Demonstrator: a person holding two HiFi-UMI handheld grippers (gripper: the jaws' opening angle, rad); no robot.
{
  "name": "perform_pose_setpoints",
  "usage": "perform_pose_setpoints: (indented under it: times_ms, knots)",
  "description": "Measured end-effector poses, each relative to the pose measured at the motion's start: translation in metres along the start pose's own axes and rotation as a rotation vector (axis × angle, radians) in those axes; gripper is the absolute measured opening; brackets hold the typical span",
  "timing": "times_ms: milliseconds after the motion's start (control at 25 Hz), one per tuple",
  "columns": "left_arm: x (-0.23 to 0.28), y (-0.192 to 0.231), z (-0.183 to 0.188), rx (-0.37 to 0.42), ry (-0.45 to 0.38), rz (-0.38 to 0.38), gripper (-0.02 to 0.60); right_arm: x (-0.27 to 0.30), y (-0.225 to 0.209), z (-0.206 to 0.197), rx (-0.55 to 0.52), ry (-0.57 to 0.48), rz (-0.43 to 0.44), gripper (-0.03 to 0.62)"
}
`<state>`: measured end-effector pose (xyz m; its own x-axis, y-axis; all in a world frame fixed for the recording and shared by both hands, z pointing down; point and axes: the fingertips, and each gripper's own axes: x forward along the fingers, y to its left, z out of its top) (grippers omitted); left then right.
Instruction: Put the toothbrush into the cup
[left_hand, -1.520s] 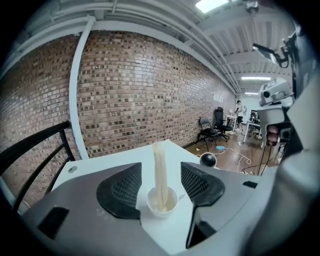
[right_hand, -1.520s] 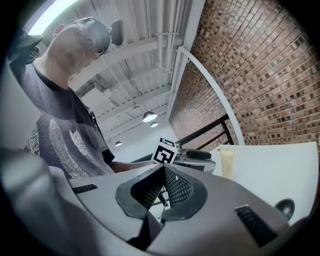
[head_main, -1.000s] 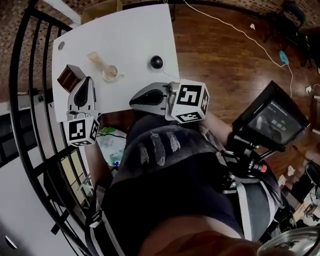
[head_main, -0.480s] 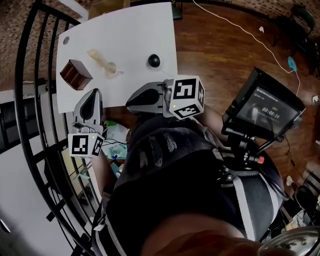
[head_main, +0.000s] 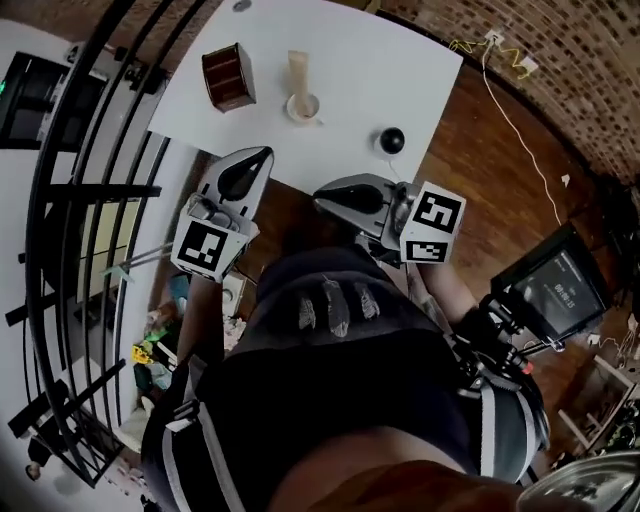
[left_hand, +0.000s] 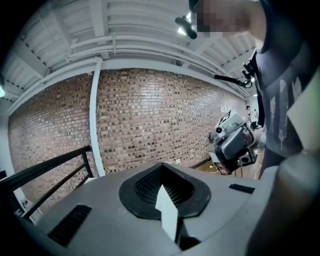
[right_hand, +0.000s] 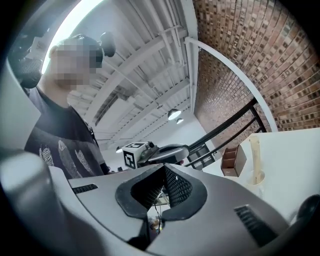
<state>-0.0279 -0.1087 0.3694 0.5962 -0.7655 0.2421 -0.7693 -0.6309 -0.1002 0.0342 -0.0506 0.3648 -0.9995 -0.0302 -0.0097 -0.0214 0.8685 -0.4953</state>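
A cream toothbrush (head_main: 297, 70) stands with its lower end in a small white cup (head_main: 303, 106) on the white table (head_main: 380, 70). In the right gripper view the toothbrush (right_hand: 255, 152) rises upright from the cup (right_hand: 256, 178). Both grippers hang off the table's near edge, close to the person's body. My left gripper (head_main: 262, 152) is shut and holds nothing; its jaws (left_hand: 162, 167) point at a brick wall. My right gripper (head_main: 318, 200) is also shut and empty, and its jaws (right_hand: 162, 169) point sideways toward the left gripper (right_hand: 150, 152).
A brown wooden box (head_main: 226, 76) stands on the table left of the cup. A black round object (head_main: 391, 141) sits near the table's right edge. Black railing (head_main: 80, 200) runs along the left. A monitor on a rig (head_main: 555, 285) is at the right, over wood floor.
My left gripper has drawn back from beside the brown box to off the table's near edge. The head view has swung, so the table now lies further up the picture.
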Motion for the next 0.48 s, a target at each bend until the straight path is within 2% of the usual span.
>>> perform_pose_setpoints:
  times_ms: [280, 480]
  knots:
    - [-0.031, 0.012, -0.006, -0.046, -0.025, -0.022, -0.017, 0.044, 0.013, 0.010, 0.002, -0.001, 0.053, -0.006]
    - [-0.053, 0.035, -0.022, -0.055, -0.050, 0.000, -0.017, 0.077, 0.014, -0.001, -0.011, 0.044, 0.040, -0.006]
